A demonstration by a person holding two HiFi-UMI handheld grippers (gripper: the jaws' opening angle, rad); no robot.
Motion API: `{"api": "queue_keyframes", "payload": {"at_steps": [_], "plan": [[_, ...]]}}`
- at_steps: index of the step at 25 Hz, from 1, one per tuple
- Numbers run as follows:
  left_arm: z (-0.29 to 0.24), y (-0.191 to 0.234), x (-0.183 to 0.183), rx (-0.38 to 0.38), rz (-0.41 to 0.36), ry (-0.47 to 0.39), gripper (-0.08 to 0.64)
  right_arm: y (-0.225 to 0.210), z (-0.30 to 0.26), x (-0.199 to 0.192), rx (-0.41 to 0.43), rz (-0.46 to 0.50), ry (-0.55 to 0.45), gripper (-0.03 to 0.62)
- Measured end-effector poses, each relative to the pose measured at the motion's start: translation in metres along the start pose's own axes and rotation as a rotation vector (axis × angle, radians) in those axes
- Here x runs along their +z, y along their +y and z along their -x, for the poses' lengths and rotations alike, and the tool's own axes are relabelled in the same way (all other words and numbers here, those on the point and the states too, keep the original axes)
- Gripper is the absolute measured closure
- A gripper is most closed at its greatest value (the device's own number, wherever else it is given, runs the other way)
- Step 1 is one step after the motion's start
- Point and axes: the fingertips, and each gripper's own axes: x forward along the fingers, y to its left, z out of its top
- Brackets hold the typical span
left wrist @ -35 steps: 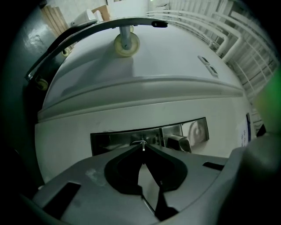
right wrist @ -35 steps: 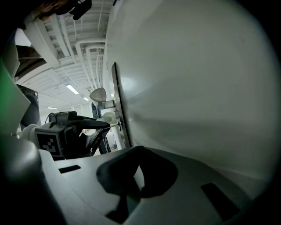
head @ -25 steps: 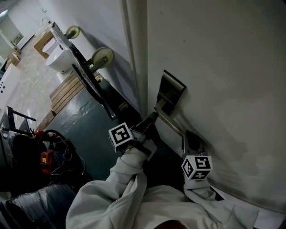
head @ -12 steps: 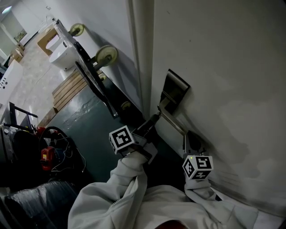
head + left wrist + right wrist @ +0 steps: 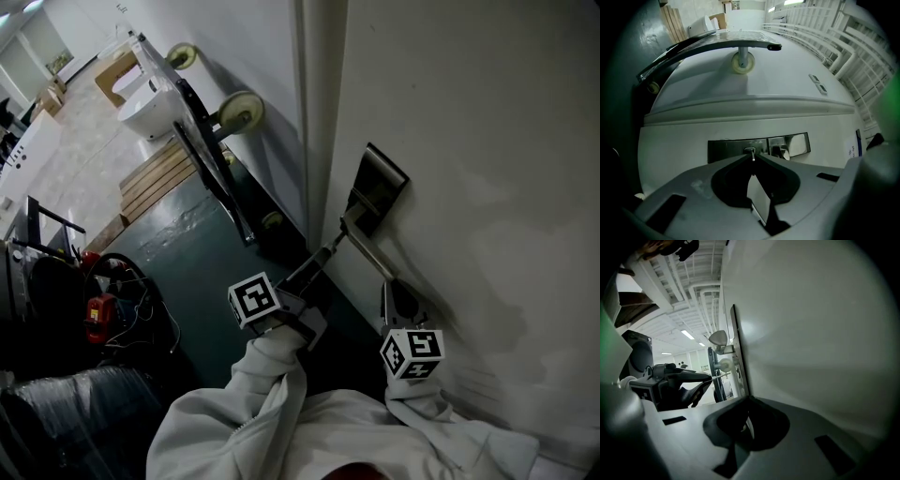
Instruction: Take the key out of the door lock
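Observation:
A dark metal lock plate with a lever handle sits on the white door. My left gripper is shut on the key. The key's thin blade reaches the keyhole in the lock plate; how deep it sits I cannot tell. In the right gripper view the key shows as a thin rod between the left gripper and the lock. My right gripper hangs shut close to the door, by the handle's free end, and nothing shows between its fingers.
A tipped metal trolley with cream wheels leans against the wall left of the door. Behind it lie wooden slats and a white fixture. A red tool with cables lies on the dark green floor.
The head view has swung a little, so the door and trolley sit further right. Both grippers keep nearly the same places; the left one seems slightly farther from the plate.

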Motion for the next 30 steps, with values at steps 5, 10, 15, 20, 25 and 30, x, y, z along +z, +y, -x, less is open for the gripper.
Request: {"api": "queue_keyframes", "payload": {"at_steps": [5,10,15,20,25,30], "plan": [[0.019,0.001,0.006,0.017,-0.045,-0.038,0.534,0.005,0.002,0.000,0.031,0.008,0.000,0.540],[0.040,0.007,0.013,0.088,-0.146,-0.071,0.534,0.009,0.002,0.002,0.067,0.019,0.000,0.540],[0.062,0.010,0.021,0.124,-0.205,-0.117,0.534,0.015,0.002,0.003,0.107,0.030,0.000,0.540],[0.085,0.008,0.025,0.163,-0.281,-0.155,0.534,0.021,0.003,0.003,0.145,0.042,0.000,0.540],[0.102,0.009,0.023,0.204,-0.366,-0.190,0.534,0.022,0.006,0.001,0.171,0.057,0.006,0.540],[0.110,0.005,0.019,0.272,-0.549,-0.204,0.534,0.018,0.009,0.004,0.181,0.067,-0.003,0.540]]}}
